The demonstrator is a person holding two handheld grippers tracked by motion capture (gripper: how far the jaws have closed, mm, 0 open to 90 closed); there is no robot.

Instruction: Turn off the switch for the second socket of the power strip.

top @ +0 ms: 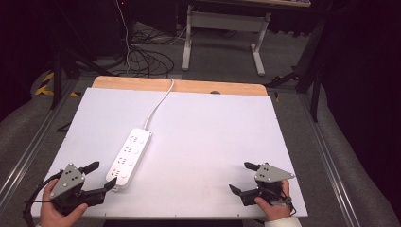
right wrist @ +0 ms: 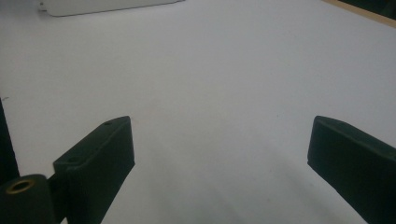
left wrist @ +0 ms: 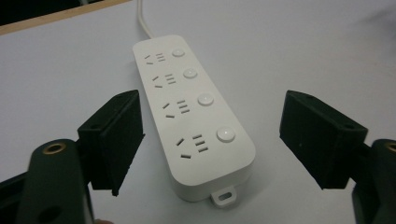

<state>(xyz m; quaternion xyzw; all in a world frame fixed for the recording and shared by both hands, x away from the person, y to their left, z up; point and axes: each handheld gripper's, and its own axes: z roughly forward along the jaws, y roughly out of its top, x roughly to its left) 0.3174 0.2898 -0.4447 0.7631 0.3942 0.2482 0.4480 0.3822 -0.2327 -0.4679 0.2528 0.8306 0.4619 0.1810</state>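
Flat white worktop (top: 213,142) fills the middle of the high view, with a bare wooden strip along its far edge.

White plastic four-outlet power strip (top: 128,158) lies flat, left of centre in the high view, running diagonally. Its white cord (top: 158,106) trails toward the upper middle of the frame. In the left gripper view the strip (left wrist: 196,116) sits dead centre, near end with a small mounting tab (left wrist: 224,196) pointing at you.

Your left gripper (top: 97,176), lower left of the high view: jaws wide, flanking the strip's near end, pads clear of it on both sides. Nothing held.

Your right gripper (top: 245,177), lower right: jaws wide and empty over bare worktop, well apart from the strip.

Handling, as a judgement: rigid shell, light, smooth and likely slippery. Take it across the narrow width at the near end, pads on the long side walls. Expect the cord to drag.
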